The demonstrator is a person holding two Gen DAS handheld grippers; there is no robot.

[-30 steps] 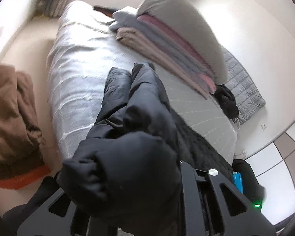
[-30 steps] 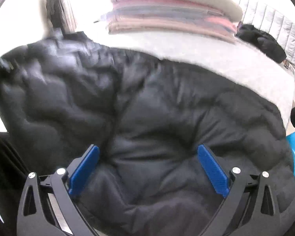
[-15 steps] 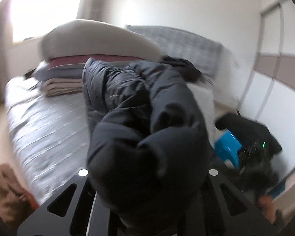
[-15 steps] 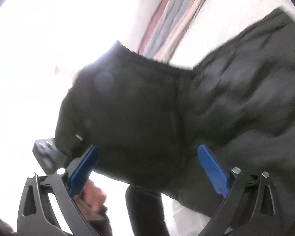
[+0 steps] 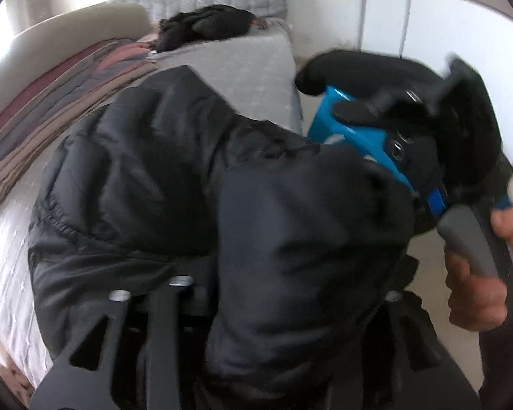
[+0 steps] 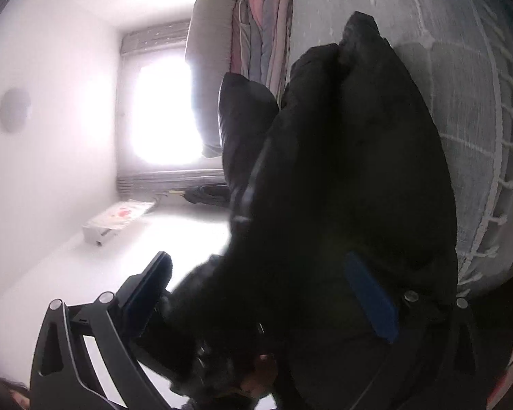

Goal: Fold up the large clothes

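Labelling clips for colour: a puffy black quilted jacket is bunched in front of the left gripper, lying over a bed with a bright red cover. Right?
Not quite. The puffy black quilted jacket is bunched in front of the left gripper, but the bed cover is pale grey, not bright red, as the left wrist view shows.

Daylight poured from a window blown out to pure white in the right wrist view, washing the walls pale and leaving the black jacket a near-featureless silhouette. The left wrist view was softer-lit but motion-blurred, most at its right side. Both curved at the edges, corners vignetted dark.
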